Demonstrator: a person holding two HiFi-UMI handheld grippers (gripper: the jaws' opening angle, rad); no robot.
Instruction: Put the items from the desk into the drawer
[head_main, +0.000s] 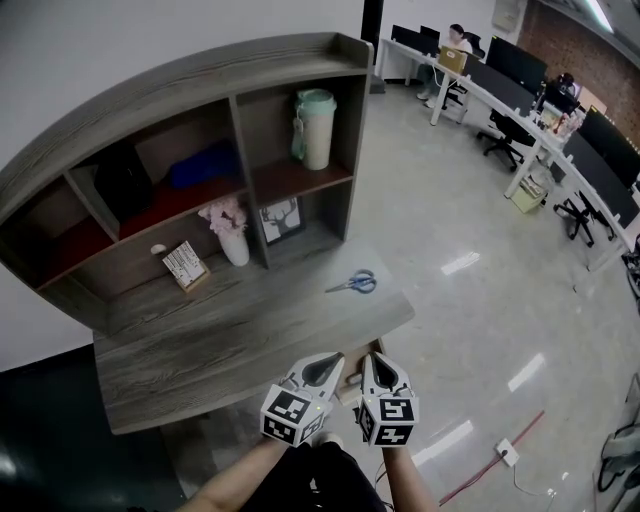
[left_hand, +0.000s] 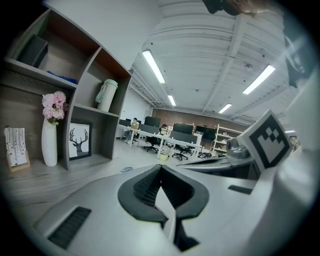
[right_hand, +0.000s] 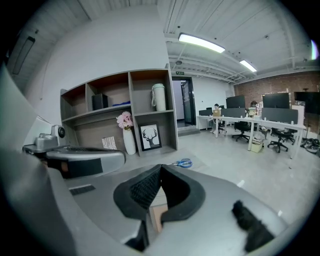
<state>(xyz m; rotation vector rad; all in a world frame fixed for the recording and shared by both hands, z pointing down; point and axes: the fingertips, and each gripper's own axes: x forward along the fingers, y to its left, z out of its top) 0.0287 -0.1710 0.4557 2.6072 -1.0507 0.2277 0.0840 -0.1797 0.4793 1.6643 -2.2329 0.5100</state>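
Blue-handled scissors lie on the grey wooden desk near its right end; they also show as scissors in the right gripper view and faintly as scissors in the left one. My left gripper and right gripper hover side by side at the desk's front edge, short of the scissors. Each is shut with nothing held: left gripper, right gripper. Between them, under the edge, a sliver of light wood shows, perhaps the drawer.
The hutch at the desk's back holds a small printed card, a white vase of pink flowers, a framed deer picture, a pale green bottle and a blue item. Office desks and chairs stand at the far right.
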